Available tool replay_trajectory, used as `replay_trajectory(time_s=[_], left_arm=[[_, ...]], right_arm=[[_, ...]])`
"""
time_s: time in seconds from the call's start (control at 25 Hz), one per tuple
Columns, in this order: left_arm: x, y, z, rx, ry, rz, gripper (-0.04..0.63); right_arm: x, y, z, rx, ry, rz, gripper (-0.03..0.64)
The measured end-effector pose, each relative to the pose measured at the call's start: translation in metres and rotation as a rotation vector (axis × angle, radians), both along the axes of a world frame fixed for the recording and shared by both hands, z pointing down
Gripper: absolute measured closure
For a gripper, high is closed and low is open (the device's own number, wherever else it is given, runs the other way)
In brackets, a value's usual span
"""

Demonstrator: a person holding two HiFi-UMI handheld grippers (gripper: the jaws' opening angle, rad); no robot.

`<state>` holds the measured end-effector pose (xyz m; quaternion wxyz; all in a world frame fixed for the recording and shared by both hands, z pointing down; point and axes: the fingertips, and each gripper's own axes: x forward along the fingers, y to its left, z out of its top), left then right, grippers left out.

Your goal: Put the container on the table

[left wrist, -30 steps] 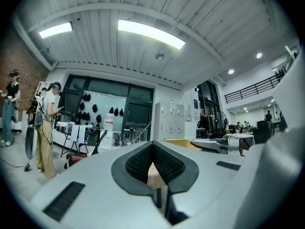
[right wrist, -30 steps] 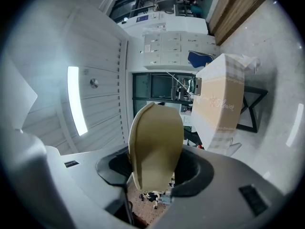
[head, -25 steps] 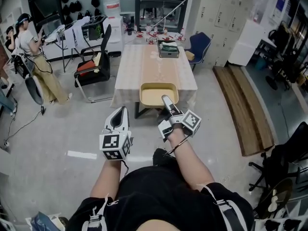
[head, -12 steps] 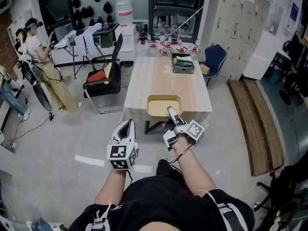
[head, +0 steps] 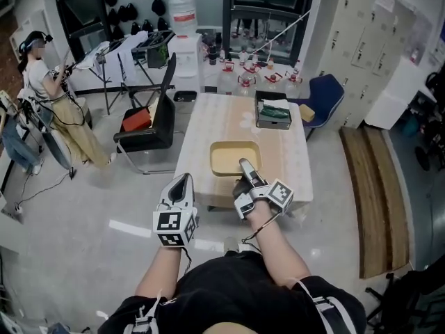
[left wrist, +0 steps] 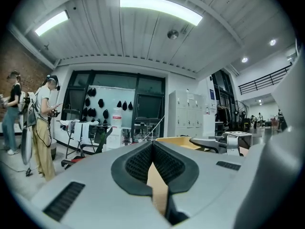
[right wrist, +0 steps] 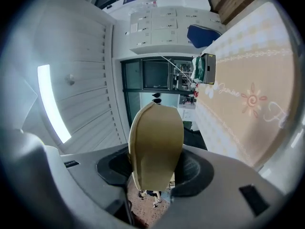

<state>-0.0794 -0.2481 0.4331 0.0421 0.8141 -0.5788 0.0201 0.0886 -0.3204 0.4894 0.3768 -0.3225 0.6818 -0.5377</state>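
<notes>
A shallow yellow container point(head: 235, 158) hangs over the near end of the long table point(head: 215, 120), which has a beige patterned cloth. My right gripper point(head: 245, 165) is shut on its near rim. In the right gripper view that rim point(right wrist: 156, 142) stands up between the pads of the right gripper point(right wrist: 155, 168), with the tablecloth point(right wrist: 248, 104) stretching away on the right. Whether the container touches the cloth I cannot tell. My left gripper point(head: 182, 179) is level, off the table's near left corner, shut and holding nothing. In the left gripper view the container point(left wrist: 178, 141) shows past the left gripper's point(left wrist: 153, 149) tips.
A grey and green box point(head: 273, 111) sits at the table's far end, with bottles behind it. A black chair point(head: 149, 127) stands left of the table, a blue chair point(head: 327, 96) at the far right. A person point(head: 42, 82) stands far left. Wooden planks point(head: 372, 186) lie on the floor at right.
Both grippers have travelled forward toward the table. The container, still gripped by the right gripper, has gone from the table's near edge to well over its near end.
</notes>
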Motion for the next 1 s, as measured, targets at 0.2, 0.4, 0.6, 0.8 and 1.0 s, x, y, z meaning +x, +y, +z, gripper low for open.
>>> replay_trajectory(time_s=[0.2, 0.4, 0.6, 0.8, 1.0], left_arm=[[0.025, -0.107, -0.012, 0.012, -0.020, -0.011, 0.584], [0.025, -0.174, -0.017, 0.006, -0.013, -0.027, 0.584], [0.025, -0.223, -0.018, 0.013, -0.042, -0.001, 0.584], [0.008, -0.257, -0.017, 0.000, -0.037, 0.002, 0.584], [-0.012, -0.279, -0.005, -0.015, -0.048, 0.000, 0.584]], right_arm=[[0.018, -0.104, -0.009, -0.011, 0.009, -0.023, 0.386], [0.018, -0.175, -0.006, -0.013, 0.051, -0.037, 0.385], [0.013, -0.226, -0.002, -0.010, 0.057, -0.032, 0.385], [0.000, -0.265, 0.006, -0.034, 0.058, -0.014, 0.385], [-0.022, -0.303, 0.010, -0.030, 0.085, 0.014, 0.385]])
